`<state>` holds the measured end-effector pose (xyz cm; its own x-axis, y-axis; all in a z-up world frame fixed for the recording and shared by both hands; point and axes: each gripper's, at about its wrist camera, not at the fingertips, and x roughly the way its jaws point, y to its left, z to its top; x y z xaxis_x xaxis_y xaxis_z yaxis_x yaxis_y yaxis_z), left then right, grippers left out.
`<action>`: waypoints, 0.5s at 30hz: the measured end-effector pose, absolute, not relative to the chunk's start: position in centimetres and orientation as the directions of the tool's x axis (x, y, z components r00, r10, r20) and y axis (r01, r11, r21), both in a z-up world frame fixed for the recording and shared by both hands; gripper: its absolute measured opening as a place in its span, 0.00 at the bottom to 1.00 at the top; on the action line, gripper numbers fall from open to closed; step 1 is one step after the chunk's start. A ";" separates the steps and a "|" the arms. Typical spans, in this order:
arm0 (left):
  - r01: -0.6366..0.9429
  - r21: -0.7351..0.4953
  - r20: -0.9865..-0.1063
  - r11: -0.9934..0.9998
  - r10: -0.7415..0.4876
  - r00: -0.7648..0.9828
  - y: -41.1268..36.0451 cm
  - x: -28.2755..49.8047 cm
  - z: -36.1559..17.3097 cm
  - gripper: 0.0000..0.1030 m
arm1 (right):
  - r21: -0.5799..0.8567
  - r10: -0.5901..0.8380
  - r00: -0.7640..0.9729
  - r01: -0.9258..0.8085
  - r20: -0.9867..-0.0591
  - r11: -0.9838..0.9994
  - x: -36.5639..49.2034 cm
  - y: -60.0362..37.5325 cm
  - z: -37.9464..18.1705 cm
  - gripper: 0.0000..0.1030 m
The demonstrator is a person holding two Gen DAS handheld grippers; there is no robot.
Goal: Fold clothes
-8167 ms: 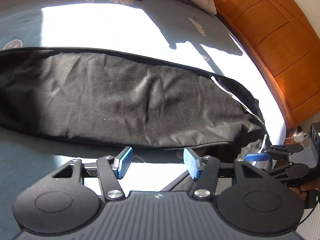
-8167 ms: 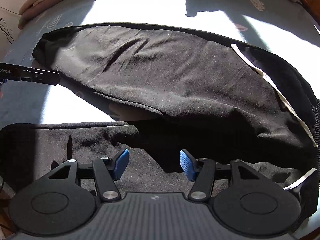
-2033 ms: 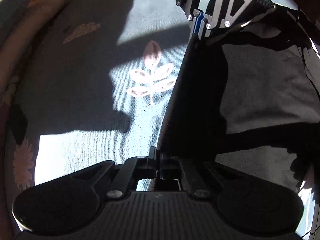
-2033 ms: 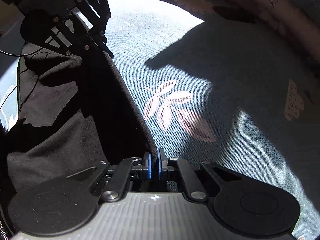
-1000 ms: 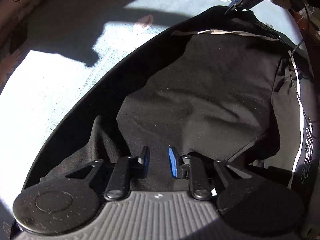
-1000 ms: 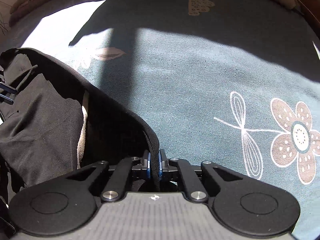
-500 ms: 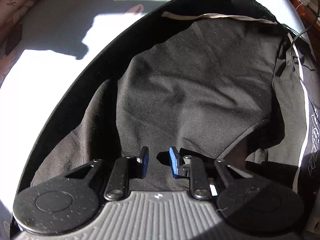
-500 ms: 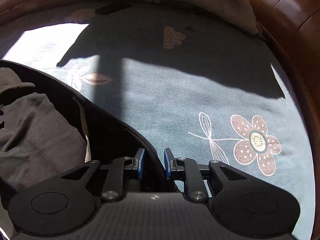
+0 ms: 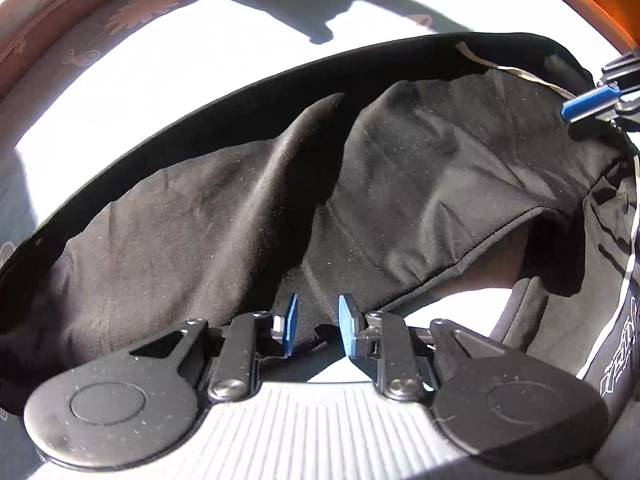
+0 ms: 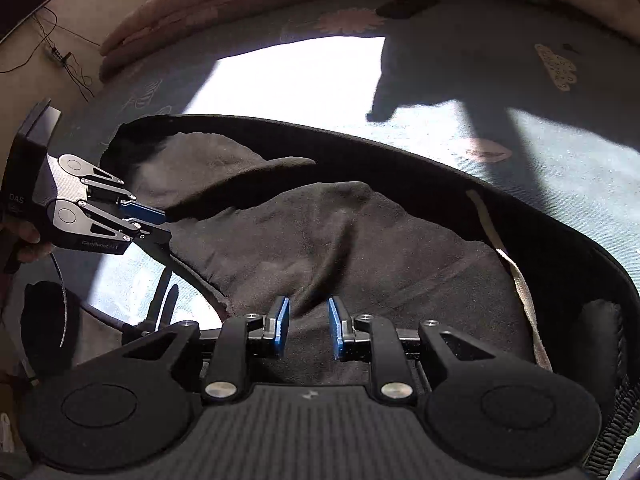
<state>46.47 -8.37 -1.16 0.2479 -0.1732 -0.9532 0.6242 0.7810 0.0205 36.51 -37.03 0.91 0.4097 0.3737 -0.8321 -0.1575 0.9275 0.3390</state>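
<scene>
Left claw [image 9: 316, 326] hangs over the near-left part of the black trousers [image 9: 248, 216], jaws at a narrow gap, nothing between the pads; fabric under it lies slack, so my read is it's let go and is free to re-grip. Trousers lie doubled over on the bed [image 9: 168, 56], top layer ending in a loose hem edge toward the right of the left view (looks like one fold is laid, judging by that overlap). Right claw [image 10: 308, 328] same story: narrow gap, empty, hovering above the cloth near the waistband end [image 10: 612, 400], pale strip [image 10: 516, 272] running alongside. Hard sun and deep shadow swallow the far edge of the fabric; can't tell how many layers sit there. Printed stripe [image 9: 624, 320] at the right rim is cut off, unreadable. Holder's hand [image 10: 24, 236] barely visible at frame edge.
</scene>
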 end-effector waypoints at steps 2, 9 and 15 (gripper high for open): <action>0.505 0.028 -0.939 0.863 -0.151 0.310 -4.4 47.4 -0.7 0.23 | 0.401 0.433 0.399 -0.164 -0.808 0.901 36.1 -34.5 1.2 0.24; -0.031 -0.050 -0.876 0.998 -0.029 0.481 13.7 51.0 -1.0 0.23 | 0.366 0.452 0.375 -0.278 -0.810 0.888 37.8 -25.6 2.8 0.24; -0.229 -0.263 -0.861 0.937 -0.120 0.495 24.1 53.4 -3.9 0.42 | 0.277 0.437 0.437 -0.383 -0.786 0.881 42.9 -16.3 5.1 0.24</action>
